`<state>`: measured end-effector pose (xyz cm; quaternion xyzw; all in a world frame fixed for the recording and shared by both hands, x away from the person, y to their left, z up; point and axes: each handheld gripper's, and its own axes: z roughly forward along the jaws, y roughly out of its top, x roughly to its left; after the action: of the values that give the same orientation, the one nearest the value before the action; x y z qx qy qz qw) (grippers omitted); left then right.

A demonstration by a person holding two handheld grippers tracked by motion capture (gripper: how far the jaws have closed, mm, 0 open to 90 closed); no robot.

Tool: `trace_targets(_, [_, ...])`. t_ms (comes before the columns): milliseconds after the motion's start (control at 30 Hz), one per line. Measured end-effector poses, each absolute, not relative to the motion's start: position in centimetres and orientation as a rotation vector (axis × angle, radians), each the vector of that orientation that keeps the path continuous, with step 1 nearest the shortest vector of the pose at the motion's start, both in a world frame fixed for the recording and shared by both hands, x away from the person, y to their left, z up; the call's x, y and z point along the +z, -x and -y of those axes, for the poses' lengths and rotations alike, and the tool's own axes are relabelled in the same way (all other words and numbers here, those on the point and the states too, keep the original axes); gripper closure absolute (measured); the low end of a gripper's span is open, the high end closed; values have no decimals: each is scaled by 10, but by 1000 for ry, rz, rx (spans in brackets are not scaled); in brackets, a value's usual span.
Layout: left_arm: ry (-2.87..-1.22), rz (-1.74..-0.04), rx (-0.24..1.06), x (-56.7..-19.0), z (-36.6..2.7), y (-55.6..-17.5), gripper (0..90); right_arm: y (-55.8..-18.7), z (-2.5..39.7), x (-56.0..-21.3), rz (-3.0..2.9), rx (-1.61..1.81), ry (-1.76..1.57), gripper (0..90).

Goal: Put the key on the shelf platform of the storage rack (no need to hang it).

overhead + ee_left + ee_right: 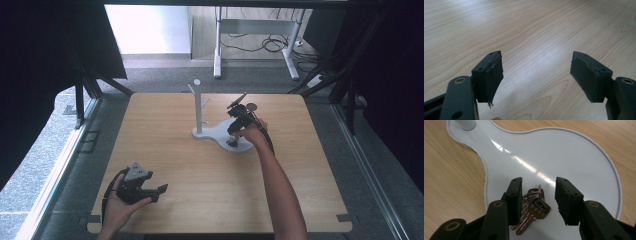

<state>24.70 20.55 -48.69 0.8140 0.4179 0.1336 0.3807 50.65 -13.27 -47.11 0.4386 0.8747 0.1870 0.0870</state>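
A white stand with a round tray base [245, 147] and an upright post with pegs [198, 102] sits mid-table. A bunch of keys [534, 207] lies on the white tray [564, 157]. My right gripper [538, 192] hangs just over the keys, open, with its jaws on either side of the bunch and the left jaw close against it. From above, the right gripper [235, 137] points down onto the tray. My left gripper [159, 192] rests near the table's front left, open, with nothing between its fingers [487, 77]; bare wood lies beneath it [536, 62].
The wooden table [210, 200] has free room across its front and right. The post base [465, 123] stands at the tray's far left corner in the right gripper view. Beyond the table are desk legs and cables [270, 45] on the floor.
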Motion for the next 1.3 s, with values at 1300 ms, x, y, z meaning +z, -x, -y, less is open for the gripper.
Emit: trace_targets(1300, [-2109, -1056, 358, -488, -196, -245, 264, -393, 237, -452, -2487, 920, -1221, 476])
